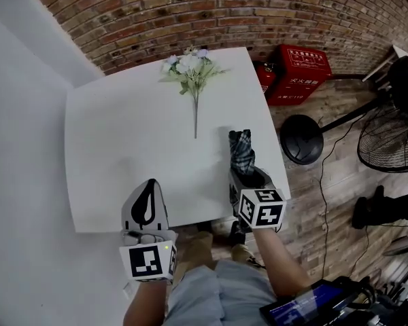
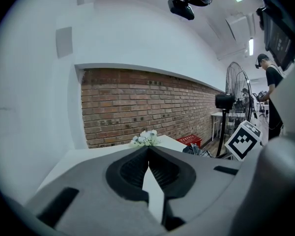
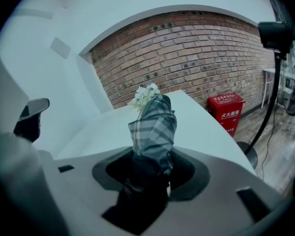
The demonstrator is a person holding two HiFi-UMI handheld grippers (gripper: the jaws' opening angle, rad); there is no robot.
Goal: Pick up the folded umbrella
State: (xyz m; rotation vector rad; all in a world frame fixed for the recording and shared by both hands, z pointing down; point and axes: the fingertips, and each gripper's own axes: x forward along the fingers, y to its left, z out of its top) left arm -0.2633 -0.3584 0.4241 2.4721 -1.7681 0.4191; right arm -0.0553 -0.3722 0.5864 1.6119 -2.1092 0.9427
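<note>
Two grippers are in my hands, my left gripper point(image 1: 148, 187) and my right gripper point(image 1: 247, 174), carrying two marker cubes: one left cube point(image 1: 148, 261), one right cube point(image 1: 261, 207). Also pictured: one white table point(image 1: 102, 148), one bunch of flowers point(image 1: 190, 66), one folded umbrella point(image 1: 242, 151), one red box point(image 1: 302, 66), one round black stand base point(image 1: 301, 139) and one person point(image 2: 270, 77) in the background.

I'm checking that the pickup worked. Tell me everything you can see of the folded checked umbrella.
The folded umbrella is a compact bundle of dark grey and pale checked fabric, wrapped in soft creases. Its darker end is clamped between the jaws of the right gripper, and the rest juts out past them over the near right part of the white table. Whether its tip clears the table cannot be told.
</note>
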